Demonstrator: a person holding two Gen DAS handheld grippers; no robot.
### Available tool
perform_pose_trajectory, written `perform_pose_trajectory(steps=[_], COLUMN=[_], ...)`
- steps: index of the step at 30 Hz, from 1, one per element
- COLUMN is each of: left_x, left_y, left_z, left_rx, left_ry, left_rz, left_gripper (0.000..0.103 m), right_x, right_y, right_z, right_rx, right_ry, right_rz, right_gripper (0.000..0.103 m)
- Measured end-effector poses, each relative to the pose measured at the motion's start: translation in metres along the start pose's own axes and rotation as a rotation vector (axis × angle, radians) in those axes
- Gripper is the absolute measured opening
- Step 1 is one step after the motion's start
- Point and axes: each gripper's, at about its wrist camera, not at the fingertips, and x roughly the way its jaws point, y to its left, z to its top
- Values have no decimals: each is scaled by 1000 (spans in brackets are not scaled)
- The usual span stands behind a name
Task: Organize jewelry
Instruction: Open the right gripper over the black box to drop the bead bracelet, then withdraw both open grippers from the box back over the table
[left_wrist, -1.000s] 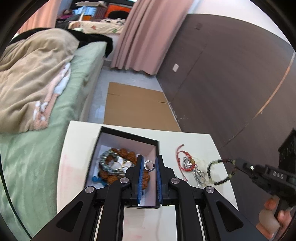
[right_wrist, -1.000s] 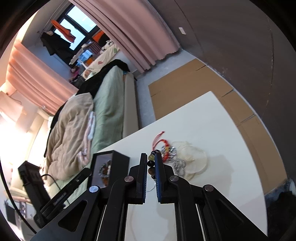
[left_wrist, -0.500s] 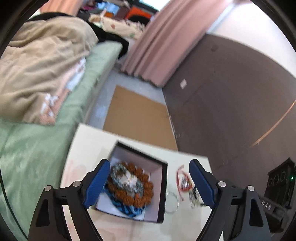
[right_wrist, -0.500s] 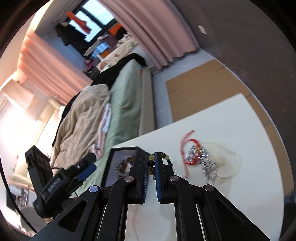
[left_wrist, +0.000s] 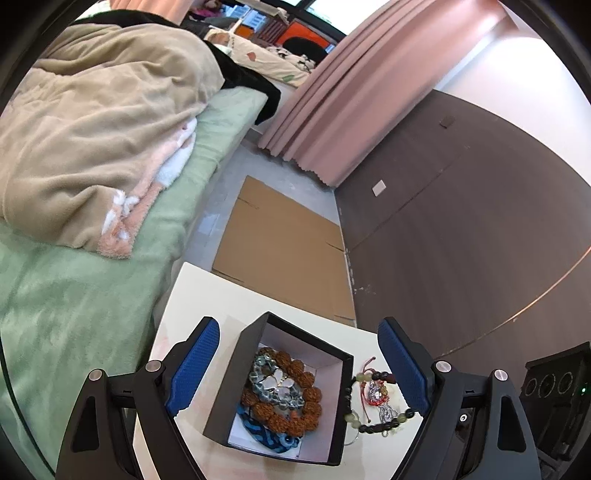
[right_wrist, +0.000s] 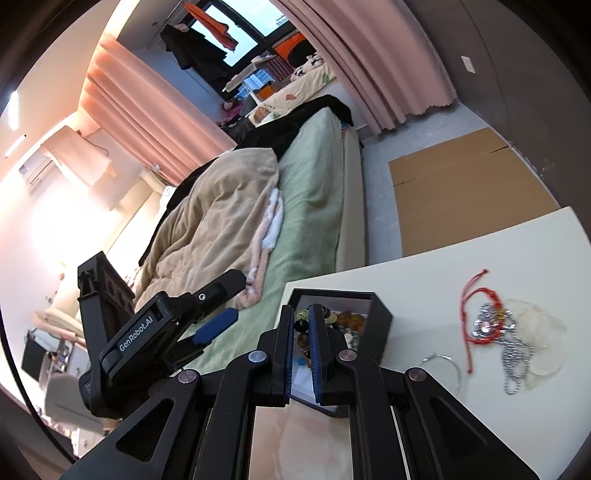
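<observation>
White bedside table: right gripper, clamped on the bead bracelet at lower centre, should release squarely above the black box; left gripper gapes empty.

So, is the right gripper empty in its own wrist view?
No, the right gripper is shut on the beaded bracelet, whose dark and pale beads show between its fingers, above the black box.

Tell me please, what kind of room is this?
Most likely a bedroom. A bed with a green sheet and a crumpled beige blanket stands beside the white table, and long pink curtains hang by the window.
</observation>
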Motion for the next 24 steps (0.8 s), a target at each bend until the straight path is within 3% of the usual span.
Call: perform_pose_trajectory(steps=[4, 6, 7, 8, 16, 24], left_x=[-3, -6, -6, -7, -15, -17], left_y=[5, 7, 8, 9, 4, -14], left_z=[2, 2, 2, 2, -3, -16], left_rx=[-14, -16, -16, -15, 0, 55], left_ry=[-10, -17, -17, -15, -16, -7], left_rz=[-1, 3, 5, 7, 6, 5], left_gripper=[88, 88, 88, 88, 88, 88], right_x=[15, 26, 29, 30, 6, -31], right_y=[5, 4, 1, -2, -4, -26], right_z=[3, 3, 1, 0, -5, -5], right_rx=[26, 43, 64, 81, 52, 102], right_ry=[9, 48, 57, 50, 42, 4], right_rz=[48, 43, 30, 19, -56, -115], right_gripper=[11, 33, 52, 58, 59, 60])
